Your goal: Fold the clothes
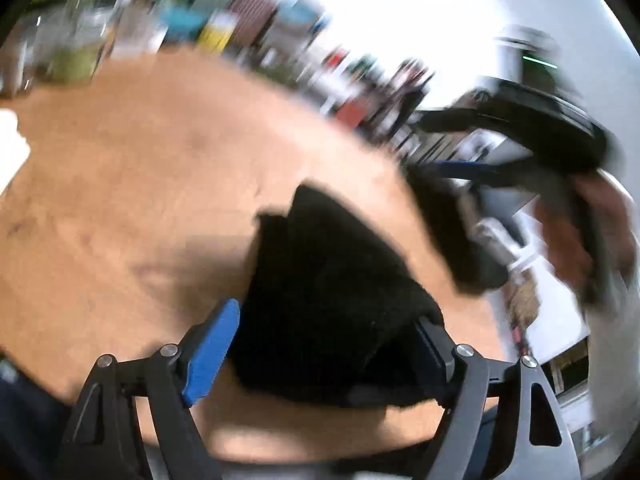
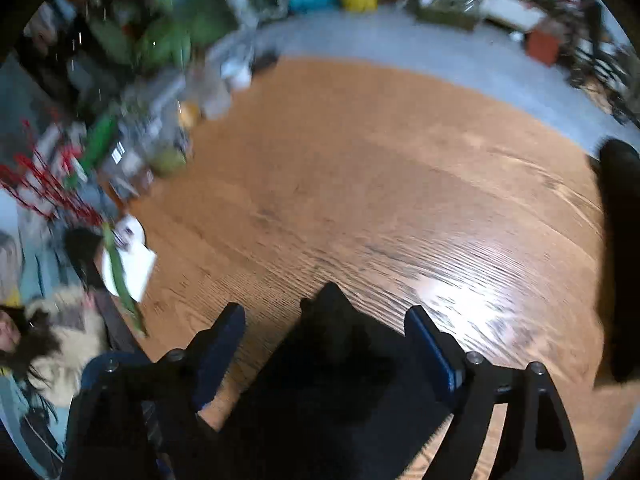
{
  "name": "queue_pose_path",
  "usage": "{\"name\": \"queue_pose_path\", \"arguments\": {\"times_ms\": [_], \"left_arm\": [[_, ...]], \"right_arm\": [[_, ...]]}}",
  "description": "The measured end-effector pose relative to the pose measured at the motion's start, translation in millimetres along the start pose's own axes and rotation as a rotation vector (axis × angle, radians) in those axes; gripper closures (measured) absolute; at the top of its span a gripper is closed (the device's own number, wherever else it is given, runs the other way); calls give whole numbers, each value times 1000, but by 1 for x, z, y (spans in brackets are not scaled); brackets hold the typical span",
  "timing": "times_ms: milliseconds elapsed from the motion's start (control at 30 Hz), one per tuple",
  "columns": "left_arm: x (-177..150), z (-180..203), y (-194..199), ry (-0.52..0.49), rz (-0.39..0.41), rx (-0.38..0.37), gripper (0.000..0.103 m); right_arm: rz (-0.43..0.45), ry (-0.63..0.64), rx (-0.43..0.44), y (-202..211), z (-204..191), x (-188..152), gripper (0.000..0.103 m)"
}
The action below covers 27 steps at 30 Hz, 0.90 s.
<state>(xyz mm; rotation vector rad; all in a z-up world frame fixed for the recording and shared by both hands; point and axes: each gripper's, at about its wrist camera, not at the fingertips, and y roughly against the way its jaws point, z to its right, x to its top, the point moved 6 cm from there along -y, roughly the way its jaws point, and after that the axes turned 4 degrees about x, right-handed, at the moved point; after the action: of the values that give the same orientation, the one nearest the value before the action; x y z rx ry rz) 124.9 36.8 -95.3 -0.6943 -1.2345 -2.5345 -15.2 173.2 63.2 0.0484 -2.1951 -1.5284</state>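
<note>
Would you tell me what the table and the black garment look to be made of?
Table: wood or wood veneer, orange-brown, visible grain lines, glossy where light glares. Black garment: soft matte fabric, possibly knit or fleece; blur hides the weave.

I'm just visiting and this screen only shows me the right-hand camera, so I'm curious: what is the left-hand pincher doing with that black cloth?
Observer: The left gripper is open. The black cloth lies between its fingers and is not pinched.
Operator: Can that camera see the person at all?
Observer: Only a hand, at the right of the left view, up above the wooden table. It is too blurred for detail.
Operator: Is there any colour on that pincher?
Observer: Yes, one finger carries a blue pad that faces the cloth.
</note>
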Motion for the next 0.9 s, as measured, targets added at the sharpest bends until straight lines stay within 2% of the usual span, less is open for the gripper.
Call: {"name": "queue_pose_path", "arguments": {"times_ms": [67,100,167,300,333,400,600,700,900], "left_arm": [[4,3,2,13,-76,23,23],[7,5,6,9,-96,32,23],[13,11,12,-36,-107,106,23],[26,21,26,-122,-126,250,22],[29,24,30,-130,-116,263,22],[34,30,35,-156,-99,292,22],[39,33,29,-161,-85,324,22],[37,27,9,-144,-128,332,22],[26,19,-16,-110,-220,318,22]], "right_arm": [[60,-42,-1,27,20,-23,16],[85,-78,18,37,33,-34,16],[134,-151,60,58,60,-56,16],[143,-305,7,59,80,-101,16],[136,-330,8,60,81,-110,16],[126,-354,64,68,72,-122,16],[36,-215,218,106,23,-139,12],[26,-156,318,119,3,-143,2],[53,-163,384,126,13,-138,0]]}}
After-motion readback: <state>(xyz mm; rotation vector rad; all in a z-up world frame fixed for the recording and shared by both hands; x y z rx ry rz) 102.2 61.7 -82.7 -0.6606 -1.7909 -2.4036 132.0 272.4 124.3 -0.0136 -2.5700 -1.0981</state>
